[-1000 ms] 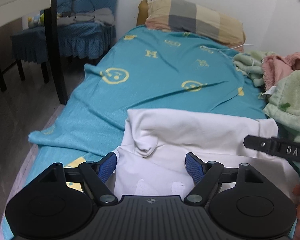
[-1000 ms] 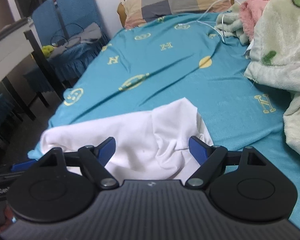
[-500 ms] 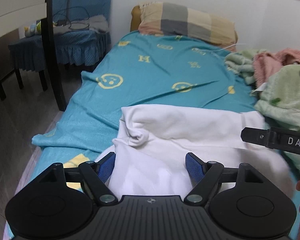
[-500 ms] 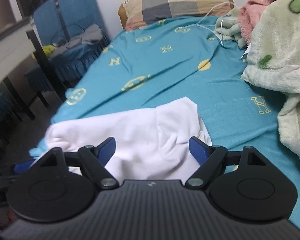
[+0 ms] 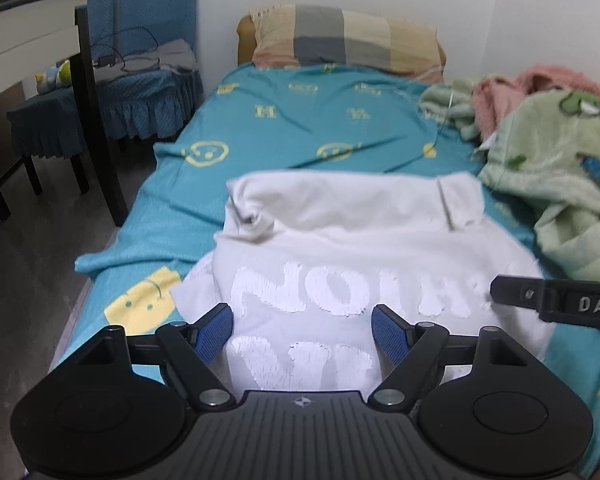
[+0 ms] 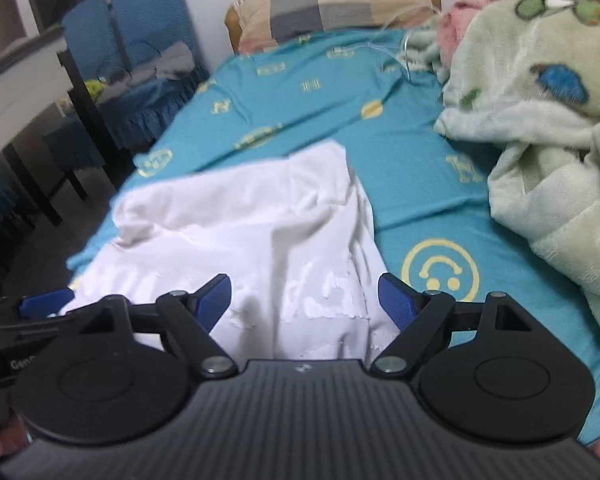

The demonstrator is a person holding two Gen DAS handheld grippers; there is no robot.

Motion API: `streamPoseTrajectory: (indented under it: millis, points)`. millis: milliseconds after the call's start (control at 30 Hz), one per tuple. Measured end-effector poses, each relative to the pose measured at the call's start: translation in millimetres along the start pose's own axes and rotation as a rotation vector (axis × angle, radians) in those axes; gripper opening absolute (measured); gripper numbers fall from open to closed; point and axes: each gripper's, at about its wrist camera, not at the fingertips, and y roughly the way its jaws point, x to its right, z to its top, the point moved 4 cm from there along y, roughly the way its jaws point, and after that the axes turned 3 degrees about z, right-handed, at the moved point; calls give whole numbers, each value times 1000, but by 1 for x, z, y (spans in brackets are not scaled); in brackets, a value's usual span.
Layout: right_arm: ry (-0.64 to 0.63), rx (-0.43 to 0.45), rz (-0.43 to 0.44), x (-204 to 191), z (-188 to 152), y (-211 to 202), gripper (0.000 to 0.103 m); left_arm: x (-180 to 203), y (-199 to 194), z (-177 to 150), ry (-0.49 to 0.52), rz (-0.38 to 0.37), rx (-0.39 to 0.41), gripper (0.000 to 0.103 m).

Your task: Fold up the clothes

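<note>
Garment: white T-shirt (image 5: 360,248) is laid on the near part of the bed (image 5: 300,136), partly folded, far edge doubled over, raised lettering seen on the near panel.
Left gripper (image 5: 302,330): jaws are spread wide over the near edge of the shirt; cloth is seen between the blue pads but is not pinched.
Right gripper (image 6: 304,300): jaws are released too, set over the right near part of the shirt (image 6: 260,240); nothing is gripped.
Stage (judged): one fold is taken as done, next grab not yet made.
Risk 1: left far corner is bunched into a lump; a crooked fold is likely if it is not smoothed first.
Risk 2: only the top layer may be caught at the next pinch, so the under layer would be dragged and creased.
Risk 3: bedsheet may be pinched along with the shirt if the pads are pressed too deep.
Risk 4: left near side of the shirt lies near the bed edge; a slide toward the floor is possible if pulled that way.
Around: green blanket (image 6: 540,120) is heaped on the right, just beside the shirt, limiting room there; pink cloth (image 5: 540,80) behind it; pillow (image 5: 340,40) at the far end; blue chair (image 5: 140,80) and dark furniture legs on the left, off the bed.
Cable: thin white cord (image 6: 404,52) lies far right, well apart from the shirt.
</note>
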Motion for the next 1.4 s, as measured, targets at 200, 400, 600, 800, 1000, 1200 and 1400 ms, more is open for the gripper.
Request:
streamPoseTrajectory:
  millis: [200,400,600,800,1000,1200,1400]
  points:
    - [44,-105,6,8,-13,27,82,1,6,-6,20,11,-21,79]
    - [73,-110,20,10,-15,24,82,-10,-30,-12,-109,-55,-6,84]
    - [74,-106,14,10,-10,22,82,-31,-33,-31,-367,-190,-99,87]
    - [86,-101,18,13,-10,20,82,-55,5,-43,-654,-280,-179,89]
    - [108,-99,25,15,-9,20,82,-71,25,-45,-832,-319,-159,87]
    - [143,-85,33,17,-9,16,82,-77,27,-48,-891,-310,-134,59]
    - [199,-42,42,22,-4,5,82,-75,21,-39,-889,-365,-80,47]
